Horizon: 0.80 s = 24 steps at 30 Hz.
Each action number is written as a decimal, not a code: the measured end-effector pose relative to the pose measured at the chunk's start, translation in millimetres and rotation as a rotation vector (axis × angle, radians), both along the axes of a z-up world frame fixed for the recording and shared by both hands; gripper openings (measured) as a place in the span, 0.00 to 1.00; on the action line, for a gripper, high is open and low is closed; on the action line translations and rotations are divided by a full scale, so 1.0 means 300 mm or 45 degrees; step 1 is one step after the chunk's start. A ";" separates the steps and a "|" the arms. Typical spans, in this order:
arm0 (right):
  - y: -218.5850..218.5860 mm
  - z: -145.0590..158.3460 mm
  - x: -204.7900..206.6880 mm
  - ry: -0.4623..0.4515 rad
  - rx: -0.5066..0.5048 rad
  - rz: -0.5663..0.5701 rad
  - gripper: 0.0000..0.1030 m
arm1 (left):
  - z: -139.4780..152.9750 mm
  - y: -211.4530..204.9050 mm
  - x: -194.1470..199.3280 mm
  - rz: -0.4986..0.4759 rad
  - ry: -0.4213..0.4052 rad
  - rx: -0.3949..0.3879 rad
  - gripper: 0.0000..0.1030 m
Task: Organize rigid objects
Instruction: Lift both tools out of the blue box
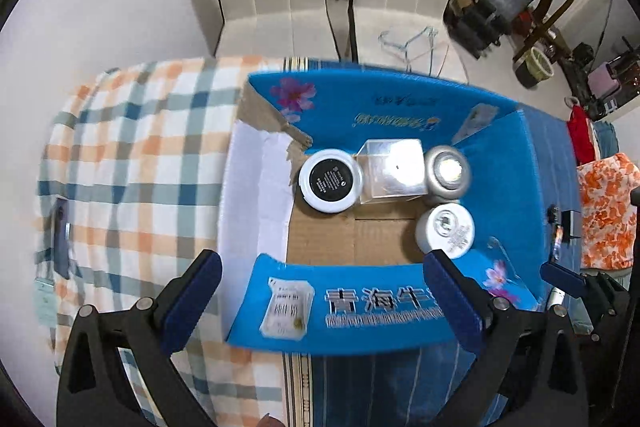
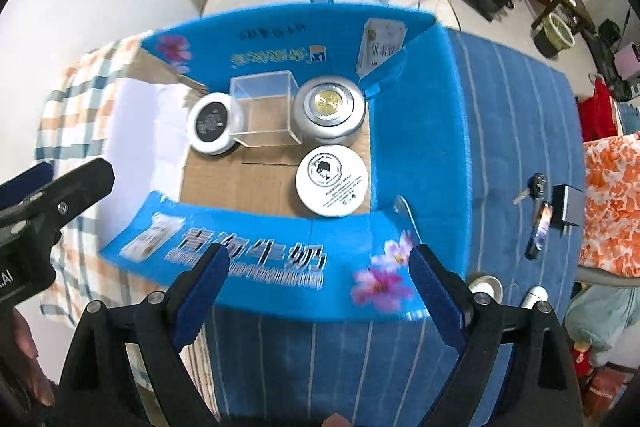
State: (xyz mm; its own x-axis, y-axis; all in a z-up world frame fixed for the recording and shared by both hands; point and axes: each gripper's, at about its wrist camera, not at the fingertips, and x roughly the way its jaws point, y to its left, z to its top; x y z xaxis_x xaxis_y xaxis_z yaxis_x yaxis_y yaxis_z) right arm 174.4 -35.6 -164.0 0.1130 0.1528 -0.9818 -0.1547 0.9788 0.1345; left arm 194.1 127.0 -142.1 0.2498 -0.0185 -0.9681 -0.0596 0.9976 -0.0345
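Both tools are spread wide and hold nothing: the left tool (image 1: 322,301) hangs over the near wall of the box, the right tool (image 2: 318,291) over that wall's right end. Judging from how things lie, a placing step looks finished and the next move calls for fetching another loose piece from the blue striped cloth (image 2: 500,115) on the tabletop.

The blue cardboard box (image 1: 400,327) stands open on that cloth, with a checked cloth (image 1: 132,147) beside its left side. Along its far wall stand three things in a row, close together: a clear plastic cube (image 2: 264,109) in the middle, a silver tin (image 2: 330,111) with a gold centre in the far right corner, and a white jar with a black label (image 2: 212,125) to the left. A white cream tin (image 2: 332,181) sits alone in the near right corner. Outside, near the tabletop's right edge, lie a key (image 2: 534,187) and a phone (image 2: 542,229).
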 end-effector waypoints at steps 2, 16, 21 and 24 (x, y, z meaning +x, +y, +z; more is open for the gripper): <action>0.002 0.068 -0.035 -0.030 0.015 0.002 0.91 | 0.062 -0.009 -0.030 -0.009 -0.045 0.003 1.00; -0.120 0.434 -0.277 -0.249 0.105 0.000 0.91 | 0.297 -0.073 -0.246 0.013 -0.175 -0.015 1.00; -0.166 0.509 -0.323 -0.299 0.148 -0.011 0.91 | 0.355 -0.098 -0.293 0.015 -0.218 -0.020 1.00; -0.207 0.531 -0.336 -0.320 0.174 -0.030 0.91 | 0.377 -0.119 -0.303 0.017 -0.240 -0.019 1.00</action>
State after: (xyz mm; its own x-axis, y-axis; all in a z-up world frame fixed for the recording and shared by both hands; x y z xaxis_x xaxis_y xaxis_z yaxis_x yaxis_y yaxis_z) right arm 73.5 -97.7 -4.6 0.3557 0.2763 -0.8928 -0.1771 0.9579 0.2259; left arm 103.2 91.3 -28.9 0.4272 -0.0282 -0.9037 -0.0642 0.9960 -0.0614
